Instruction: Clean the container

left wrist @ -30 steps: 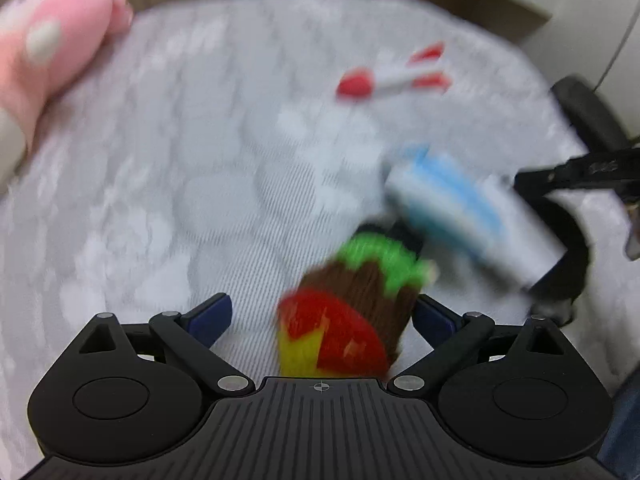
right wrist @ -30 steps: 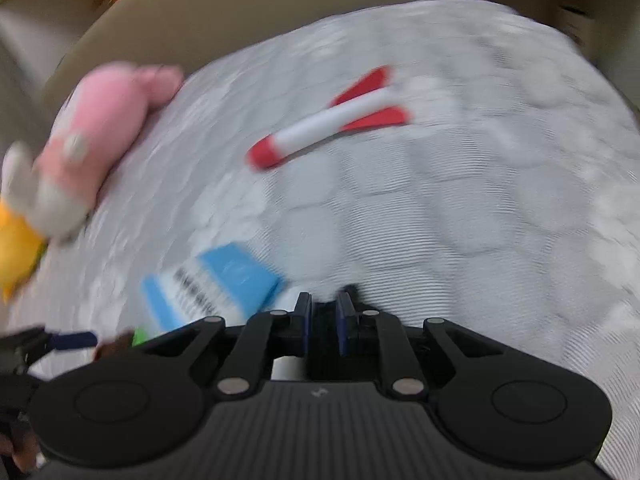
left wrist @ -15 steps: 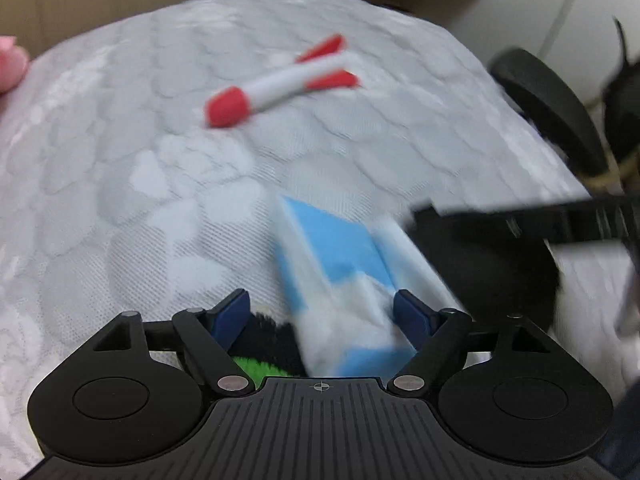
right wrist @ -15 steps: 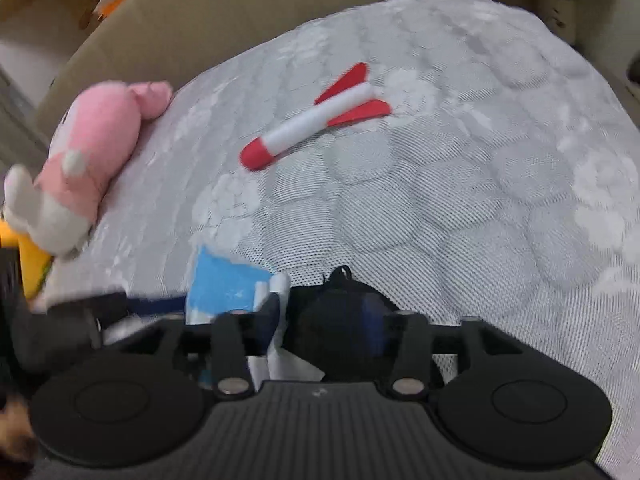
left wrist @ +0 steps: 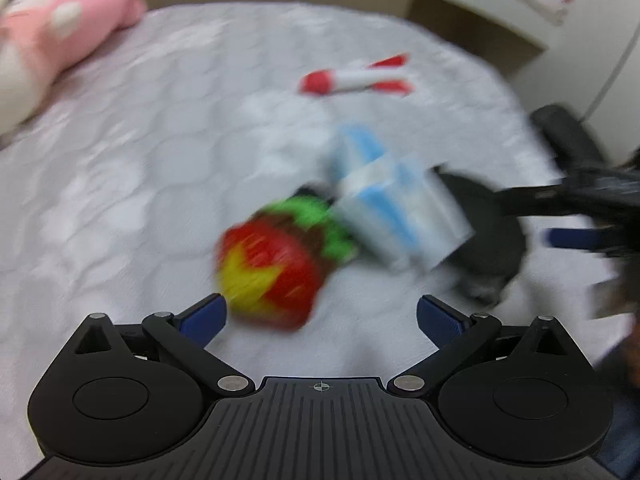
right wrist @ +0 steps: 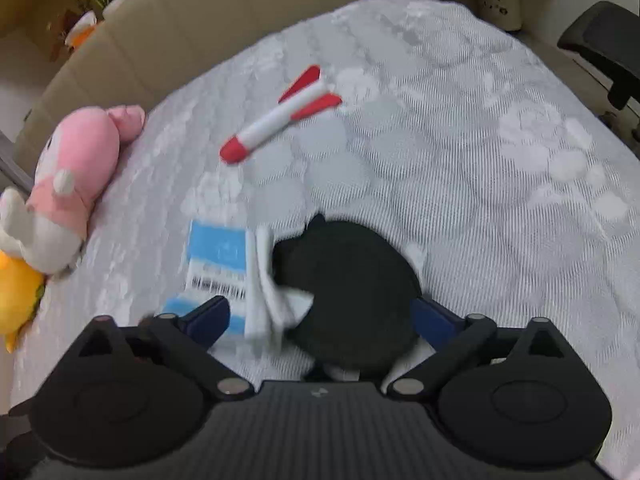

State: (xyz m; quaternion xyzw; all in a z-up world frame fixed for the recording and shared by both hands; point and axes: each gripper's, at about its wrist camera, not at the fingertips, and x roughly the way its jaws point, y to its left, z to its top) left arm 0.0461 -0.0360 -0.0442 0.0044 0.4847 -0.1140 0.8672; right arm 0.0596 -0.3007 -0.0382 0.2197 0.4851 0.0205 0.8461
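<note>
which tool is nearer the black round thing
Right. The right tool has its open fingers on either side of the black round thing; the left tool sits back beside the knitted toy, empty.

Both fisheye views are evenly and softly lit, with no glare and only faint shadows on the white bedspread [left wrist: 140,184]. The left wrist view is heavily motion-blurred, smearing the knitted toy [left wrist: 276,264] and blue-and-white packet [left wrist: 396,216]. The right wrist view is sharper, though its edges curve and darken at the corners.
</note>
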